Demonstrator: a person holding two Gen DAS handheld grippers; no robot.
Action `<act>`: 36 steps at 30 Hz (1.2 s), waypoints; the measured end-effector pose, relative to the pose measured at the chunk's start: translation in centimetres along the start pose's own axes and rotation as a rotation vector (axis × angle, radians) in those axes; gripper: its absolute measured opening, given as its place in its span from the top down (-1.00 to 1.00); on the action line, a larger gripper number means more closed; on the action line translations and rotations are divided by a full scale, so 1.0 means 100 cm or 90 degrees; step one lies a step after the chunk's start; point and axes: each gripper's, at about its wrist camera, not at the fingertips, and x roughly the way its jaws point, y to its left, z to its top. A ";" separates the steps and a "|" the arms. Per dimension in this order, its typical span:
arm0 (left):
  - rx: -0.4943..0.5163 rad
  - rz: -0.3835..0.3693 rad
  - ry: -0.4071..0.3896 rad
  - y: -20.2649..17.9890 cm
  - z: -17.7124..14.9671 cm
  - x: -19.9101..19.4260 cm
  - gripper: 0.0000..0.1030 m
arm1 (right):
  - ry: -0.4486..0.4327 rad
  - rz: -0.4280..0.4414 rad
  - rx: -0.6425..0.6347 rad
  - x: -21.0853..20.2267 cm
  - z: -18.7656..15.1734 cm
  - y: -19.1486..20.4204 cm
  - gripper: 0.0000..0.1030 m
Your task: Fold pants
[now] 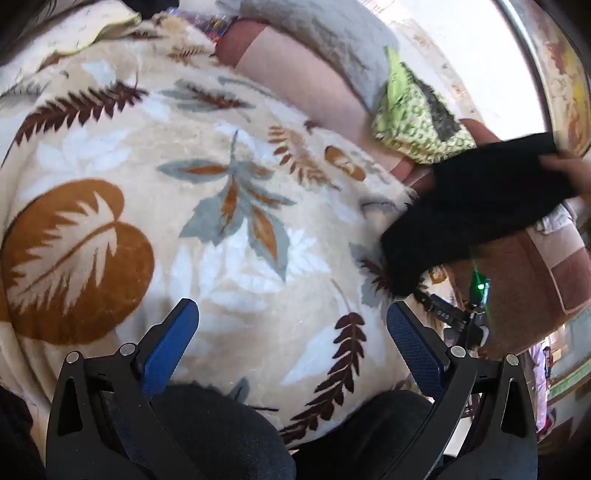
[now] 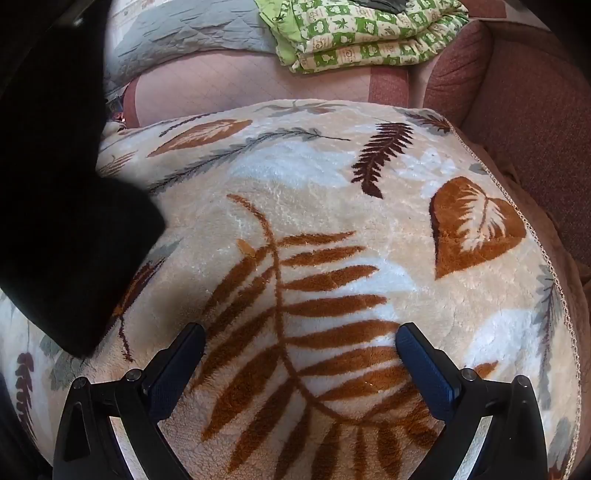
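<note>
The black pants (image 1: pixel 476 206) hang bunched at the right of the left wrist view, and a hand (image 1: pixel 570 173) at the right edge grips them. Their lower end touches the leaf-patterned blanket (image 1: pixel 207 206). In the right wrist view the pants (image 2: pixel 62 236) fill the left side as a dark mass resting on the blanket (image 2: pixel 332 206). My left gripper (image 1: pixel 291 332) is open over the blanket, nothing between its blue pads, the pants to its upper right. My right gripper (image 2: pixel 301 343) is open too, empty above a brown fern print, with the pants to its left.
A folded green patterned cloth (image 2: pixel 362 33) and a grey quilt (image 2: pixel 177 33) lie beyond the blanket on a pinkish-red couch (image 2: pixel 524 110). Dark fabric (image 1: pixel 221 432) shows under the left gripper. A black device with a green light (image 1: pixel 480 286) sits below the pants.
</note>
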 end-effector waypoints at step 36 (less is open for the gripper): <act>-0.073 0.120 -0.082 0.019 -0.004 -0.031 -0.98 | 0.000 0.000 -0.002 0.007 0.005 0.001 -0.99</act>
